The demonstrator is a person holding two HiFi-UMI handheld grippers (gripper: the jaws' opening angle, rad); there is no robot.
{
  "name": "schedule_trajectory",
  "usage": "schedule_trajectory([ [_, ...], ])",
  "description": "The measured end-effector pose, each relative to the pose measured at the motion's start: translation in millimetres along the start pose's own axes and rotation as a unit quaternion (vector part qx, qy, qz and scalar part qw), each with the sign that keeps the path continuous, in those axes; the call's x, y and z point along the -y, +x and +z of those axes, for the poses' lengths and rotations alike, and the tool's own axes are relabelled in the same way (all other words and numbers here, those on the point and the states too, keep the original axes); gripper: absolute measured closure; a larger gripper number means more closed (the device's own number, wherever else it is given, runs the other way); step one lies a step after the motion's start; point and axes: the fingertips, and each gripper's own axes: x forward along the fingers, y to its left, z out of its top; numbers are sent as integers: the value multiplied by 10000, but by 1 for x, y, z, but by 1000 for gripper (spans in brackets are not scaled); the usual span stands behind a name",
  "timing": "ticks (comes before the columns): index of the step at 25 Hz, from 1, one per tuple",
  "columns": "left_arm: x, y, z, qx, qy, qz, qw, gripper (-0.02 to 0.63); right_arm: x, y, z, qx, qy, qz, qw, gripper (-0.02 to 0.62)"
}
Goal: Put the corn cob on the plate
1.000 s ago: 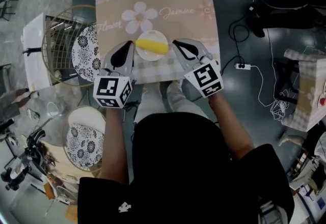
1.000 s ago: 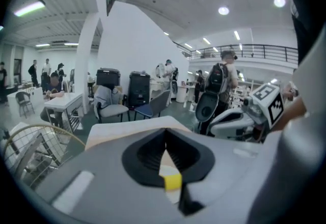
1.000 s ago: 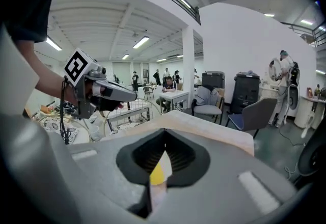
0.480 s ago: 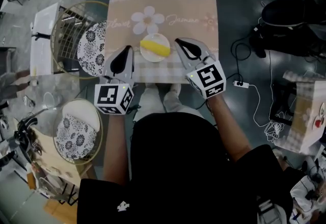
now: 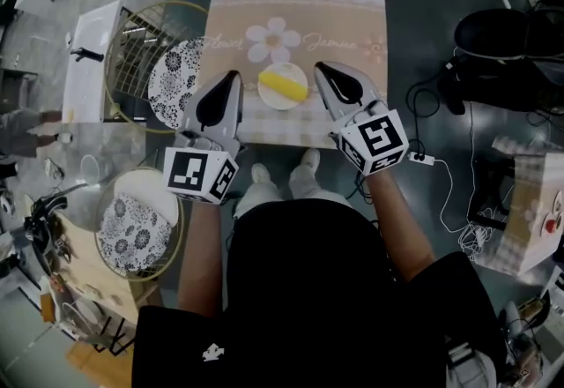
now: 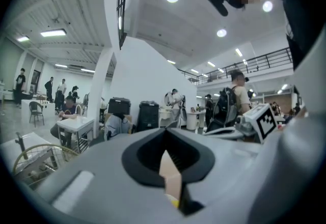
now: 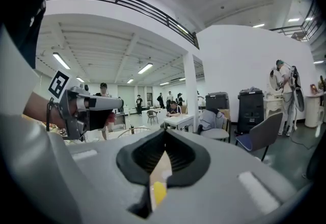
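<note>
The yellow corn cob lies on a small white plate near the front edge of the table with the beige flower cloth. My left gripper hangs just left of the plate, shut and empty. My right gripper is just right of the plate, also shut with nothing in it. In the left gripper view the jaws meet in a closed line, with a sliver of the corn cob below. In the right gripper view the closed jaws let a piece of the corn cob show through the slit.
A round wire basket with a black-and-white patterned plate stands left of the table. A second patterned plate sits in a basket at lower left. Cables and a power strip lie on the floor at right.
Both grippers have risen beside the plate and now point more level. The corn cob stays on the plate, and both grippers remain shut.
</note>
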Motion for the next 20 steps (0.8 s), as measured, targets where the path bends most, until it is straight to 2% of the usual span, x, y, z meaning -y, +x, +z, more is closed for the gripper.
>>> schedule_trajectory([
  [6, 0, -25, 34, 511, 68, -250, 9984, 597, -24, -6, 28, 309, -49, -193, 9993, 592],
  [10, -4, -45, 44, 653, 128, -500, 9965, 597, -46, -10, 39, 411, -44, -435, 9982, 592],
  [14, -14, -68, 60, 880, 136, -540, 9946, 597, -71, -9, 48, 500, 7, -556, 9972, 592],
  [20, -20, -85, 64, 885, 259, -700, 9933, 597, -103, -13, 70, 644, -120, -741, 9951, 592],
])
